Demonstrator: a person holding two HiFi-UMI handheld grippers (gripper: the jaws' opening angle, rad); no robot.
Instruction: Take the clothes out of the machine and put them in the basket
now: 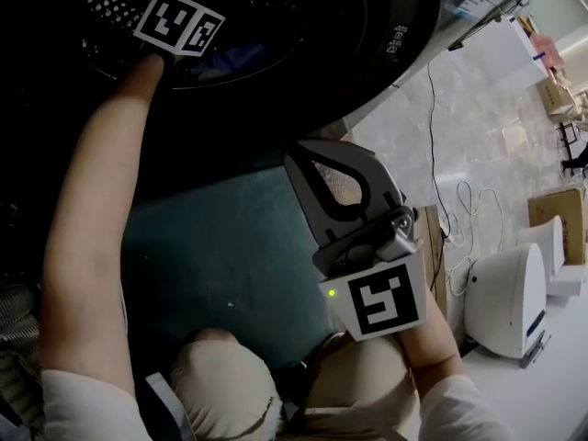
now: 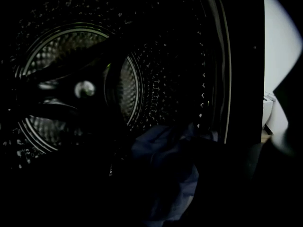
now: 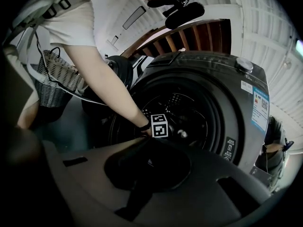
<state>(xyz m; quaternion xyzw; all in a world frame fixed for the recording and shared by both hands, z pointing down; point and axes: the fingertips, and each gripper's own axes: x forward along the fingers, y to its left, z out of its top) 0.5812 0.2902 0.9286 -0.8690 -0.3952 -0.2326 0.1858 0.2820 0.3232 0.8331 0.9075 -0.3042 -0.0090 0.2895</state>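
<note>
Teal floor (image 1: 230, 246) fronts a dark grey washing machine (image 3: 213, 79). The left tool (image 1: 179, 23) reaches into its drum (image 2: 80, 84) beside blue cloth (image 2: 165, 164), its grip lost in darkness. The right tool (image 1: 308, 159) is clenched, empty. A woven basket (image 3: 54, 79) stands nearby.

Clothes (image 2: 165, 169) lie in the machine (image 3: 236, 103) beside the left claw (image 1: 179, 23), the basket (image 3: 54, 79) to its left.

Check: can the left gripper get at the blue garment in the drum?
Probably yes: the left gripper is inside the open drum, and the blue garment lies just ahead of it, nothing between.
</note>
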